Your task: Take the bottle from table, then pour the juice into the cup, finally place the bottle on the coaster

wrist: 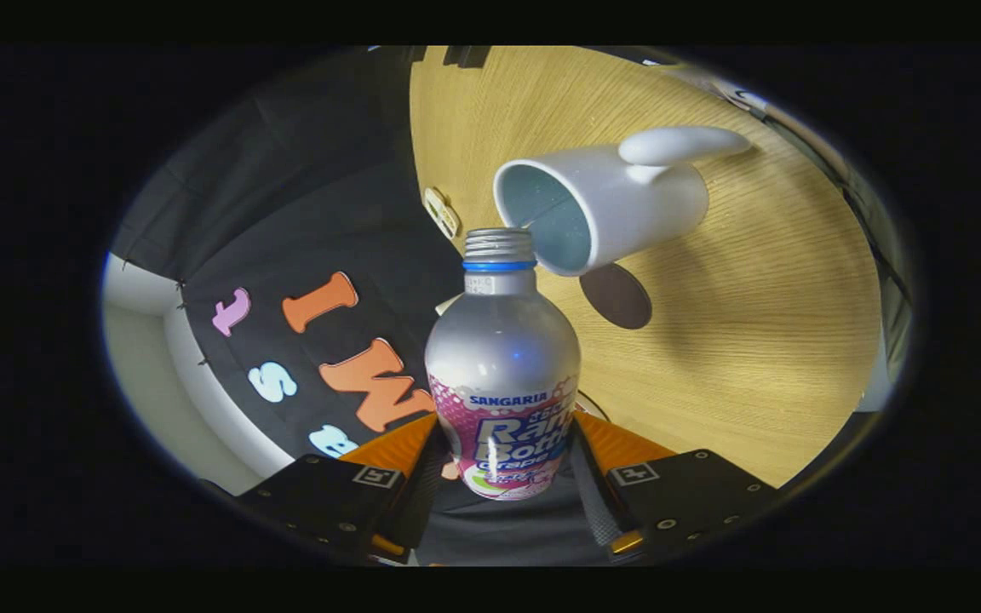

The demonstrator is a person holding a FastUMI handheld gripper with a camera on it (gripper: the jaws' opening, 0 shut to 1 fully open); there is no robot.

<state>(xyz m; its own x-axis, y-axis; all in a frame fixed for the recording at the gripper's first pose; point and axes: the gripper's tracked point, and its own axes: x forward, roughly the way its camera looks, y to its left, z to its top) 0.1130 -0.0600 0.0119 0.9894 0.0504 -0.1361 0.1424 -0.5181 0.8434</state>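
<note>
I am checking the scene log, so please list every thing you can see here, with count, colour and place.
bottle: one, silver with a pink and blue label, cap off, between the fingers, its open neck at the mug's rim.
mug: one, white, on the table beyond the bottle.
coaster: one, dark brown, round, on the table beside the mug.
table: one, light wood.
small pale tag: one, at the table's edge.
hand-held gripper: one, both fingers pressed on the bottle's lower body.

Claw (503, 472) tilted, both fingers clamped inward.
</note>
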